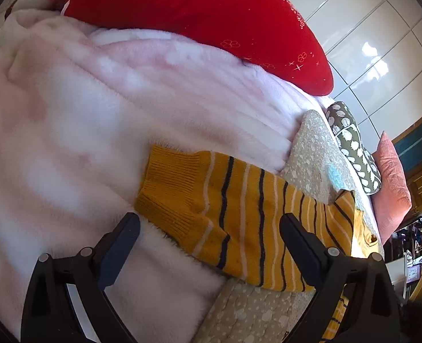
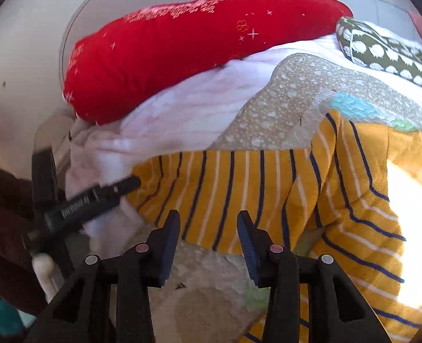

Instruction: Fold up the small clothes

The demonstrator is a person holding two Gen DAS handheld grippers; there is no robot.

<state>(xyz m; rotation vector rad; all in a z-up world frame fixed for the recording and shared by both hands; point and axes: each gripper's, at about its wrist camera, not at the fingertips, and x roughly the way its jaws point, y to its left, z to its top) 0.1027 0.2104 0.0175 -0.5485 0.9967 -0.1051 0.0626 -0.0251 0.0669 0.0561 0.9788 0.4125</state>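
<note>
While both grippers stand apart, a striped sweater [image 2: 239, 188] lies on the bed.
Left gripper [image 1: 211, 225] and right gripper [image 2: 208, 223] grip nothing; its folded sleeve reaches nine o'clock onto the pink blanket [image 1: 96, 114].

Left gripper [image 1: 209, 223] points steeply down with jaws wide apart and clear of the striped sweater [image 1: 239, 208] beneath, while right gripper [image 2: 208, 220] stands part open just above the sweater's hem, apparently gripping nothing.
</note>
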